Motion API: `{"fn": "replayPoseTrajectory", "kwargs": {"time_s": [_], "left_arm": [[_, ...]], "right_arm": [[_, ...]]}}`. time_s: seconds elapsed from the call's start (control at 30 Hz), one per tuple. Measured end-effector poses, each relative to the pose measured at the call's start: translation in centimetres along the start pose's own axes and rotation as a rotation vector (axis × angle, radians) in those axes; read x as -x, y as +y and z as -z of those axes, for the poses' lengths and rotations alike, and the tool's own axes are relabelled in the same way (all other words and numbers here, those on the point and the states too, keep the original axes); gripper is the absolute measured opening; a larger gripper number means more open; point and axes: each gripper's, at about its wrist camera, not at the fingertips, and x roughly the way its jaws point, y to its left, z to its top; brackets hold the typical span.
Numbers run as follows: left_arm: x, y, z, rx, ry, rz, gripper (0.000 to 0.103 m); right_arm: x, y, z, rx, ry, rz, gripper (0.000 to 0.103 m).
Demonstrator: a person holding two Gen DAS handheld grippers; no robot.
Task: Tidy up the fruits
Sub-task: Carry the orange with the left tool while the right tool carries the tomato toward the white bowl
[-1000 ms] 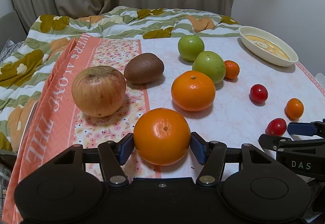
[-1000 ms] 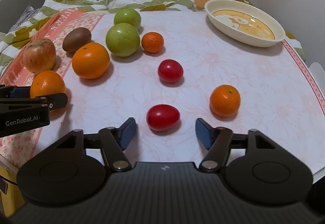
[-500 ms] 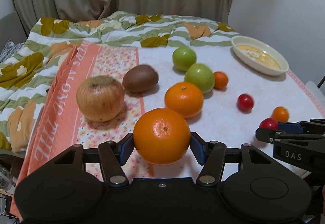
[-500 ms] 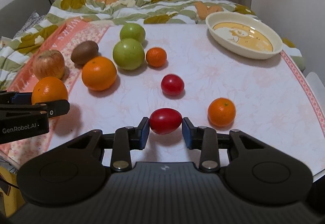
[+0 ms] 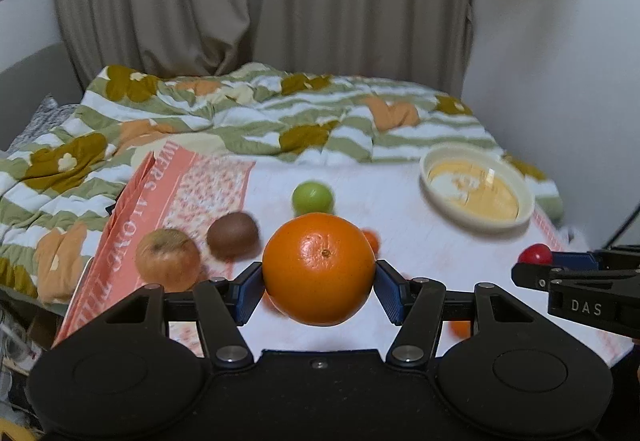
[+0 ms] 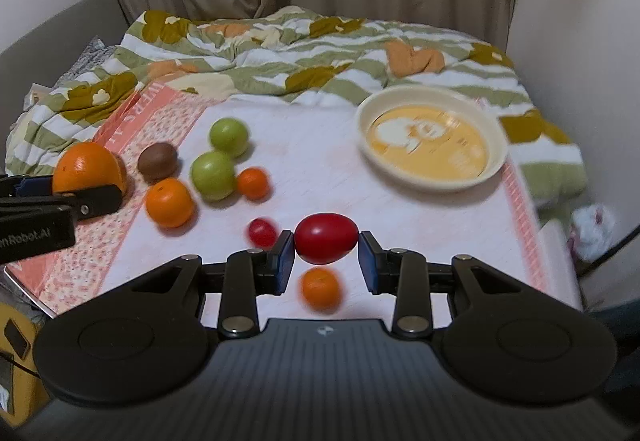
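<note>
My left gripper is shut on a large orange and holds it high above the table. It also shows in the right wrist view. My right gripper is shut on a red tomato, also lifted; the tomato shows in the left wrist view. On the table lie a second orange, two green apples, a kiwi, a small mandarin, another tomato and another mandarin. A red apple lies left.
A cream oval dish stands at the table's back right. A striped flowered quilt lies behind the table, curtains beyond. A pink flowered cloth border covers the table's left side. The table's right edge drops off near the wall.
Both grippers have risen well above the table with their fruit. The right gripper closed on the tomato and lifted it off the table.
</note>
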Motion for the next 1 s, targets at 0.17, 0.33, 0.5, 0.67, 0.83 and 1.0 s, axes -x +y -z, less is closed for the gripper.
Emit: {"fn": "replayPoseTrajectory", "kwargs": {"time_s": [0.17,0.33,0.5,0.67,0.83,1.0], "left_arm": [[0.0,-3.9,-2.4,0.06,-0.044,-0.012,0.063],[-1.3,-7.7,-5.0,0.052,-0.067,0.002,0.063],[-4.3,-10.8,-7.5,0.025,-0.065,0.023,0.063],[-8.2,-12.8,-9.9,-0.009,-0.053,0.057,0.063],[-12.9,-14.8,-11.8,-0.069,-0.018,0.086,0.063],[-18.0,-16.3,-12.7,-0.123,0.04,0.115,0.063]], "right_arm": [[0.8,-5.3,-2.8,0.065,-0.017,-0.023,0.05],[0.0,-9.8,-5.6,0.113,-0.013,-0.025,0.05],[-1.9,-13.7,-8.0,0.095,-0.007,-0.018,0.05],[-4.4,-16.9,-10.2,0.072,-0.009,-0.01,0.05],[-7.3,-19.3,-12.5,0.033,0.005,-0.011,0.05],[-10.4,-20.5,-14.0,0.027,0.024,-0.002,0.05]]}}
